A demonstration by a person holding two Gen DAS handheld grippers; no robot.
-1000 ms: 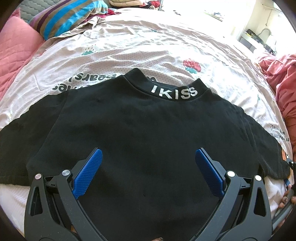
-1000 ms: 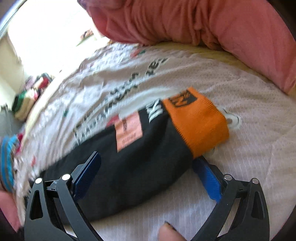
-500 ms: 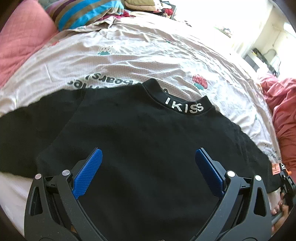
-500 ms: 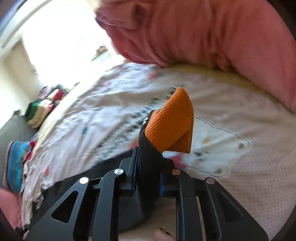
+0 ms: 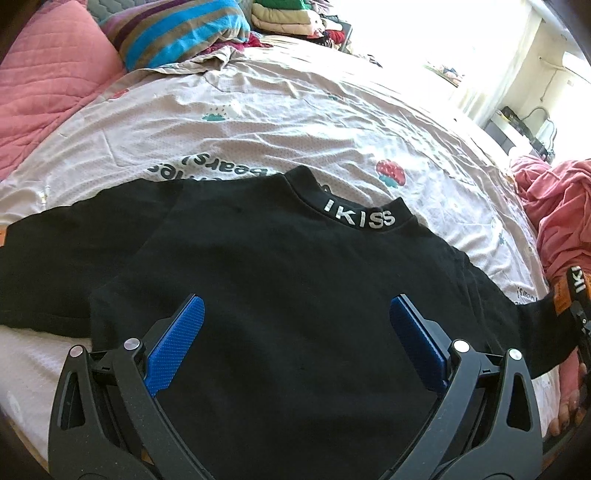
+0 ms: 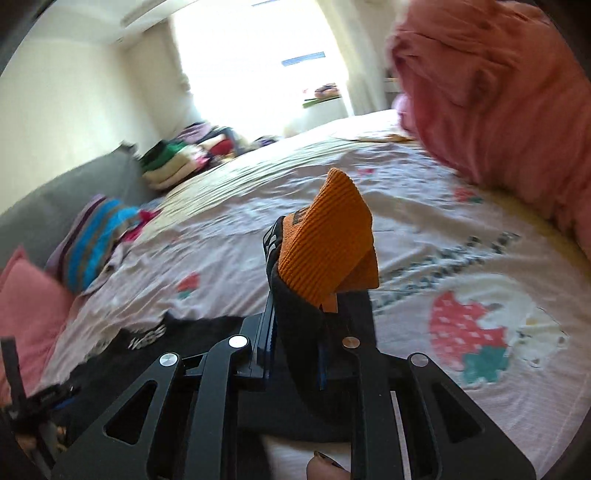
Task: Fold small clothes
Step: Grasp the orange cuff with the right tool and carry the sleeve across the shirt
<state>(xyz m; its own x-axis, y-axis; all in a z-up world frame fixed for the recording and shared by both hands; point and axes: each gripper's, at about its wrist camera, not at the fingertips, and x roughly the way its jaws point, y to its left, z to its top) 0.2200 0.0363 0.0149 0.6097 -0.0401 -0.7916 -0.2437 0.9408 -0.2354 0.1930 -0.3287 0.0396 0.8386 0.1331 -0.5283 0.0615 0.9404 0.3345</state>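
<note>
Printed pale bedsheet [image 5: 295,110] under black long-sleeved top [image 5: 295,288]; right tongs [image 6: 295,332] now lifted, clamping its orange ribbed cuff [image 6: 325,243]; left tongs [image 5: 295,339] wide above it.

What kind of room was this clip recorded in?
Most likely a bedroom: a black top lies on a bed with a printed sheet, pink pillow beside it, folded clothes stacked behind.

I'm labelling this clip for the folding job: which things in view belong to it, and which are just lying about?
Job:
black top
its orange cuff, clamped in the right gripper
left gripper, open over the top

Lying about:
striped pillow
pink quilt
folded clothes pile
</note>
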